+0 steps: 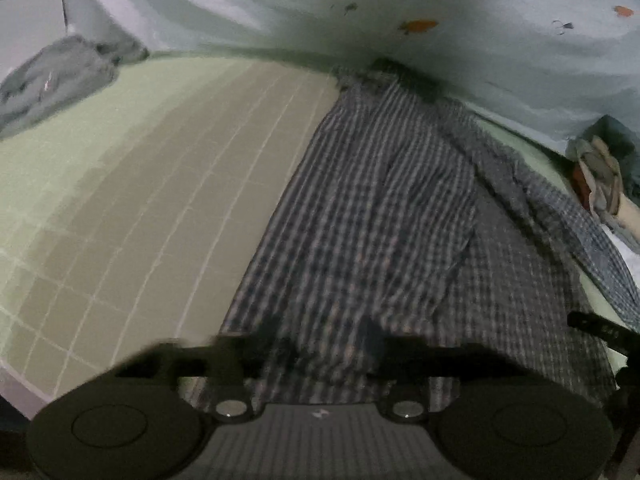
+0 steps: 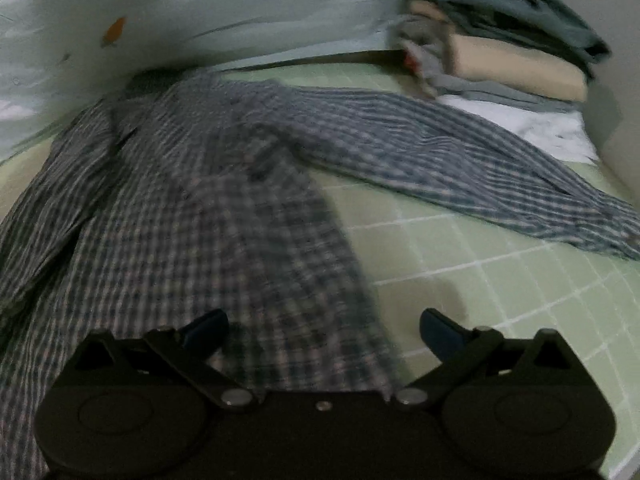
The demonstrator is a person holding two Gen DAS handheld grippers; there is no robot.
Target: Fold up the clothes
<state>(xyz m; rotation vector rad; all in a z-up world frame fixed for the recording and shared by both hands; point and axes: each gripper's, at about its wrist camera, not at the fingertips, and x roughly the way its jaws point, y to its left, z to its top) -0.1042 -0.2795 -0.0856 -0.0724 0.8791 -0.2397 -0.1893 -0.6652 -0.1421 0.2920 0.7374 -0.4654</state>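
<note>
A blue and grey checked shirt [image 1: 380, 208] lies spread on a green gridded bed sheet [image 1: 160, 200]. In the right wrist view the shirt [image 2: 208, 200] has one sleeve [image 2: 460, 160] stretched out to the right. My left gripper [image 1: 328, 344] is low over the shirt's near hem with its fingers wide apart, and cloth lies between them. My right gripper [image 2: 322, 326] is open, its blue-tipped fingers [image 2: 438, 332] straddling the shirt's right hem edge, nothing held.
A pale quilt with orange fish prints [image 1: 416, 26] runs along the far side. A grey crumpled garment [image 1: 60, 76] lies far left. A stack of folded clothes [image 2: 512, 56] sits at the far right on a white cloth [image 2: 552, 132].
</note>
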